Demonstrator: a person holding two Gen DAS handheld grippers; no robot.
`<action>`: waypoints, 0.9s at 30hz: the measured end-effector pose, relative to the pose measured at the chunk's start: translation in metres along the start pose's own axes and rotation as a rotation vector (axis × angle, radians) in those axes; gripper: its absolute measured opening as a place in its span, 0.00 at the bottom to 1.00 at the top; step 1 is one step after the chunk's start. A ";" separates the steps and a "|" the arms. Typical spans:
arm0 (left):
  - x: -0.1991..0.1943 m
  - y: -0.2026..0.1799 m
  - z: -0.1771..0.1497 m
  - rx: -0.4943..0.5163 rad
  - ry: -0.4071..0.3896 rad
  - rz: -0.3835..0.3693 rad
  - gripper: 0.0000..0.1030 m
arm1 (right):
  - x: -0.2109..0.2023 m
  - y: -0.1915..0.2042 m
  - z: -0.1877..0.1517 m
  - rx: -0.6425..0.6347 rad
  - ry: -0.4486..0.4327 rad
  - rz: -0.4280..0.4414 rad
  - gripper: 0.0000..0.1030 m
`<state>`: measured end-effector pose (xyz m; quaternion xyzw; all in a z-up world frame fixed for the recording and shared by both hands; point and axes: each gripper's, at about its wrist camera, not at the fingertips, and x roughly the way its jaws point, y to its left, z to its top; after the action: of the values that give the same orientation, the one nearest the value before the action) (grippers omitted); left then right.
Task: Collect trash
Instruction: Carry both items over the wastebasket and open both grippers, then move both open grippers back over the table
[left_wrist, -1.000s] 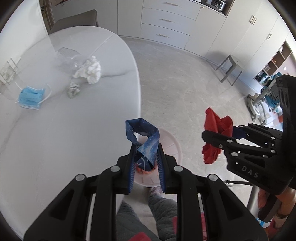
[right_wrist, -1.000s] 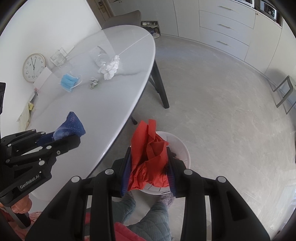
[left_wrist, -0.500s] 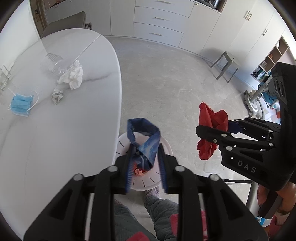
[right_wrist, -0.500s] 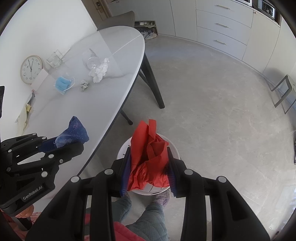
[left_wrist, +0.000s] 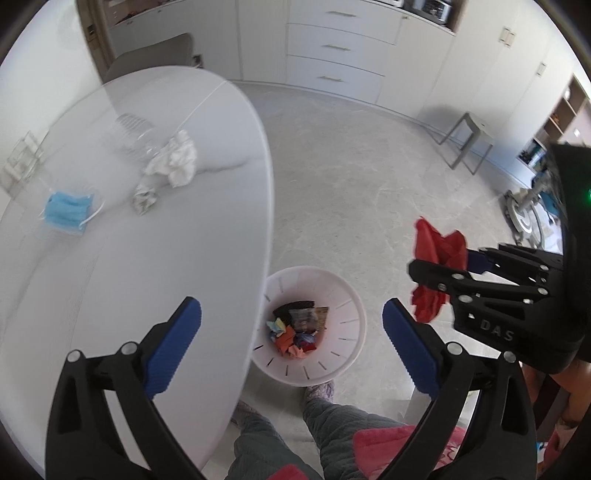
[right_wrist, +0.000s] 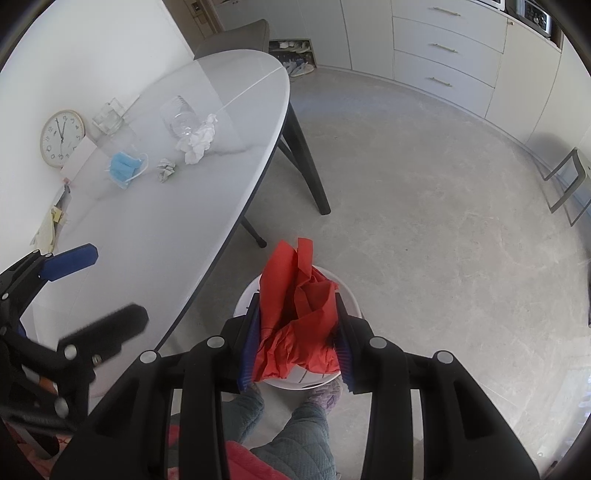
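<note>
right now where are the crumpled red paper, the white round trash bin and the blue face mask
crumpled red paper (right_wrist: 299, 321): right wrist view, middle of the wad
white round trash bin (left_wrist: 347, 306): left wrist view, inner wall
blue face mask (left_wrist: 68, 213): left wrist view, pleated centre

A white oval tabletop (right_wrist: 155, 229) fills the left of the scene. Toward its far end lie a blue face mask (right_wrist: 125, 168), a small crumpled paper wad (right_wrist: 167, 170) just right of it, a larger white crumpled tissue (right_wrist: 197, 142), and a clear plastic bottle (right_wrist: 179, 118) on its side, touching the tissue. On the grey floor (right_wrist: 424, 206), beside the tabletop's near right edge, stands a white basket (left_wrist: 347, 314) with colourful scraps inside.
</note>
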<state>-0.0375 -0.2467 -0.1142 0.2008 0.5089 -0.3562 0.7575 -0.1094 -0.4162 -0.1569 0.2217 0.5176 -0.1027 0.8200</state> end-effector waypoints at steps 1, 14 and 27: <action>-0.001 0.005 0.000 -0.014 0.000 0.007 0.92 | 0.001 0.002 0.000 -0.003 0.003 0.003 0.37; -0.015 0.084 -0.006 -0.214 -0.010 0.116 0.92 | 0.008 0.026 0.004 0.000 0.011 -0.011 0.98; -0.043 0.178 -0.001 -0.558 -0.069 0.252 0.92 | 0.019 0.057 0.069 -0.173 -0.005 0.085 0.98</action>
<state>0.0850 -0.1132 -0.0855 0.0343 0.5320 -0.1129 0.8385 -0.0233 -0.3974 -0.1337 0.1715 0.5125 -0.0232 0.8411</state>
